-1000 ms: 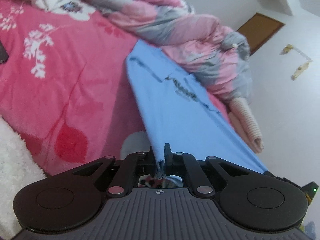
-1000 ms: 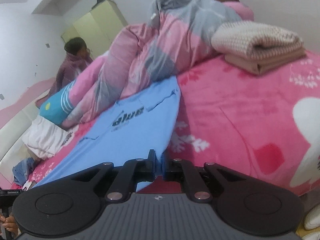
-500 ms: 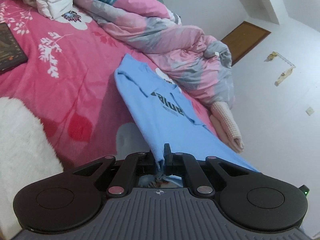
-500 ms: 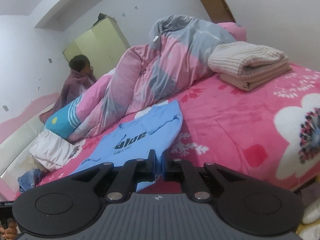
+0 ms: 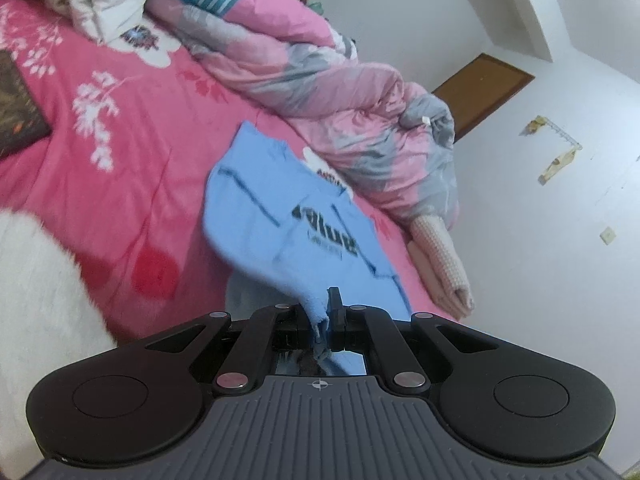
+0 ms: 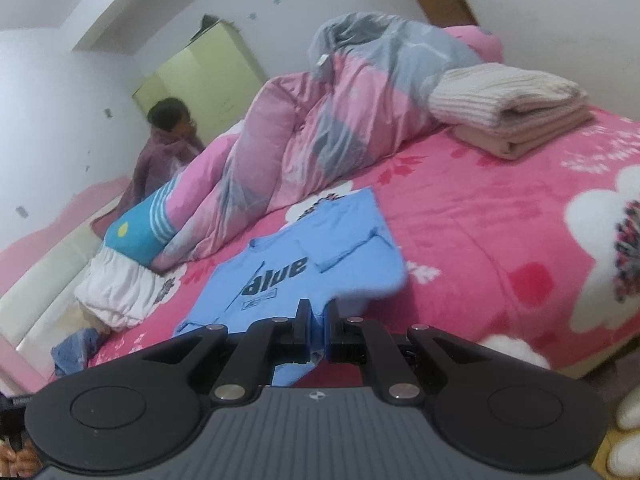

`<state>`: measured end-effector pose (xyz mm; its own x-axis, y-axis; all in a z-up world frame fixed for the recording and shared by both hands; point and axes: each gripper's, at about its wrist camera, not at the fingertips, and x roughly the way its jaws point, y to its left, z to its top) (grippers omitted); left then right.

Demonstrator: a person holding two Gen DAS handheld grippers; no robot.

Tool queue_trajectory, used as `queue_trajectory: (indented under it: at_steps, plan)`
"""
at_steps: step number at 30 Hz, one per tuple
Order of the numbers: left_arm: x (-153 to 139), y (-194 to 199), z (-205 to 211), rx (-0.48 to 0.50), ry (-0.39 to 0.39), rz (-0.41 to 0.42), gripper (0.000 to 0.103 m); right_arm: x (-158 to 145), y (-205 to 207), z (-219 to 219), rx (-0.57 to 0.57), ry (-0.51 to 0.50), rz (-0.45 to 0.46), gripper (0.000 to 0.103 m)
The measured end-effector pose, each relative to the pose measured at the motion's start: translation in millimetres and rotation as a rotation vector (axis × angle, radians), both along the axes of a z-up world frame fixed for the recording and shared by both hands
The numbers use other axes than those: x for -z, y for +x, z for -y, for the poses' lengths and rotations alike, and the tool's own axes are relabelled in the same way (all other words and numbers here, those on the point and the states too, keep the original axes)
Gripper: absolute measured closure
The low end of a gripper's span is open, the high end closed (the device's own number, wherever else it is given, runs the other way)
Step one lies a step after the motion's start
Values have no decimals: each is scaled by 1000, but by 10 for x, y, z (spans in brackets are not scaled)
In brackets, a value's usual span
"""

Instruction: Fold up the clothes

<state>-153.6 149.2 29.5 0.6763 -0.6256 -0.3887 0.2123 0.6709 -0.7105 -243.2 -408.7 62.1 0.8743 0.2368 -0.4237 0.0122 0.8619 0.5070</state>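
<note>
A light blue T-shirt (image 5: 296,216) with dark lettering lies on the pink floral bedspread (image 5: 120,168), its near hem lifted off the bed. My left gripper (image 5: 322,316) is shut on one corner of that hem, with cloth bunched between the pads. In the right wrist view the same T-shirt (image 6: 320,264) stretches away from me, and my right gripper (image 6: 317,320) is shut on its other hem corner. The far part of the shirt rests flat on the bedspread (image 6: 480,240).
A crumpled pink and grey duvet (image 6: 320,132) runs along the far side of the bed. A folded beige stack (image 6: 508,116) sits at the right. A person (image 6: 168,148) sits by a green wardrobe. A dark book (image 5: 16,108) and white fleece (image 5: 36,280) lie at left.
Both grippers have pulled back and risen with the hem. The shirt has slid toward me across the bed and lies less taut, with its near edge sagging.
</note>
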Motion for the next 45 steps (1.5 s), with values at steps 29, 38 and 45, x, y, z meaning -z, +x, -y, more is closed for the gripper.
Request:
queue_trajectory:
  at_steps: [29, 38, 45]
  plan:
    - [599, 3340, 489, -138, 134, -106, 100, 590, 3481, 357, 9, -74, -41, 98]
    - [924, 3702, 345, -130, -15, -173, 78, 1371, 3955, 727, 57, 186, -200, 95]
    - [849, 3596, -31, -252, -235, -216, 66, 1550, 3727, 1089, 147, 516, -148, 71]
